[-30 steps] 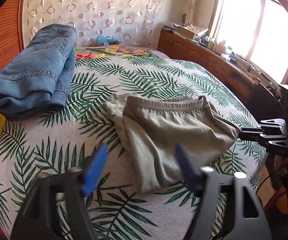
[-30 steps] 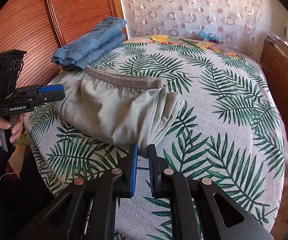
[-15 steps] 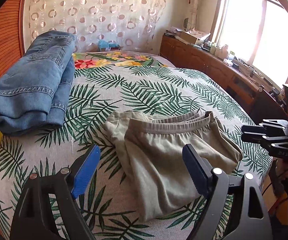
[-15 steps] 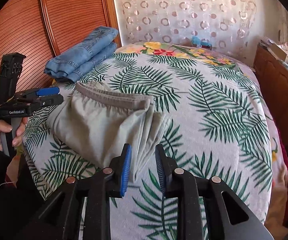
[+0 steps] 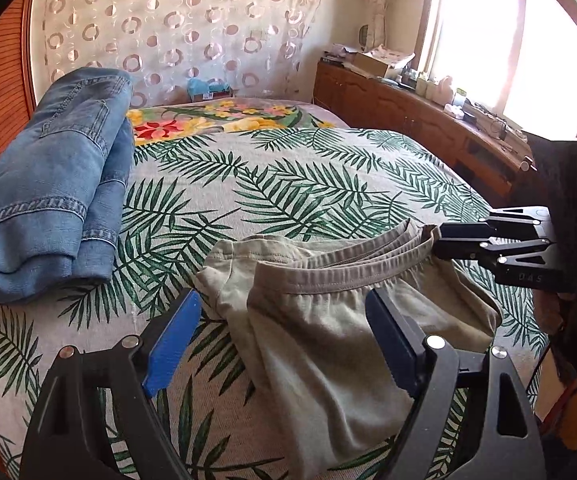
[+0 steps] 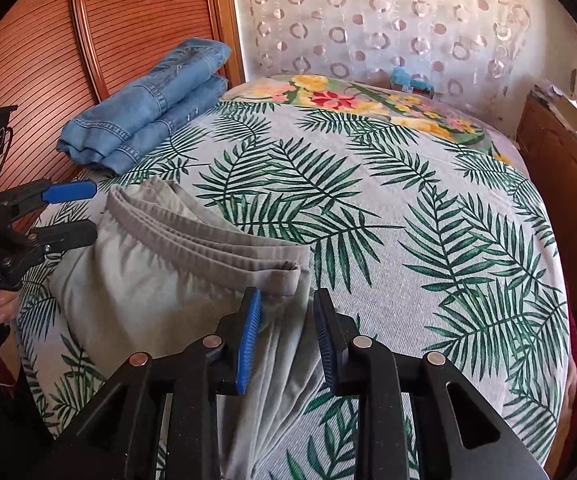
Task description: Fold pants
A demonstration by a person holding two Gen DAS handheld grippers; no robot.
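Right wrist view shows the khaki pants (image 6: 160, 280) folded on the near part of the bed (image 6: 428, 240), waistband toward the headboard, long axis running back toward us. We find the right gripper (image 6: 284, 340) with jaws parted a little and no cloth pinched, poised over the right waistband corner. The left gripper (image 5: 280, 344) stands wide apart above the cloth, gripping nothing. Risk, in our judgement: a pinch taking only the top layer would let the stacked layers slide apart. The folded jeans (image 6: 148, 108) lie well apart.
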